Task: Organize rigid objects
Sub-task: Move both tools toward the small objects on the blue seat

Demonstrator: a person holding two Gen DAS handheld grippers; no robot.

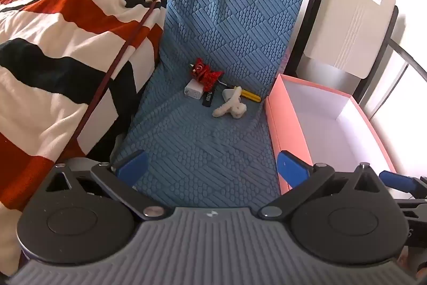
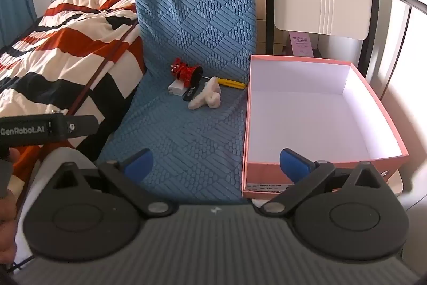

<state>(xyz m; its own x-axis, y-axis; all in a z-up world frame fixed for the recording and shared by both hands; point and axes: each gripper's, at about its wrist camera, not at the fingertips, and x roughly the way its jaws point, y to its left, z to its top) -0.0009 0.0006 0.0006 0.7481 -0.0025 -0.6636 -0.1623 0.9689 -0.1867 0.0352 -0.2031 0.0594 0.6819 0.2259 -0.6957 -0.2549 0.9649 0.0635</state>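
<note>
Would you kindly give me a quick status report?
Left gripper and right gripper open, empty. Small items clustered on blue mat; pink box empty. Path clear.

Left gripper (image 1: 212, 164): jaws spread wide, blue fingertips (image 1: 133, 164) far apart, nothing between them; pointing forward, held level.
Right gripper (image 2: 216, 163): jaws spread wide, blue fingertips (image 2: 293, 164) far apart, nothing held.
Relative position: left gripper's black body (image 2: 48, 128) shows at left in right wrist view.
</note>
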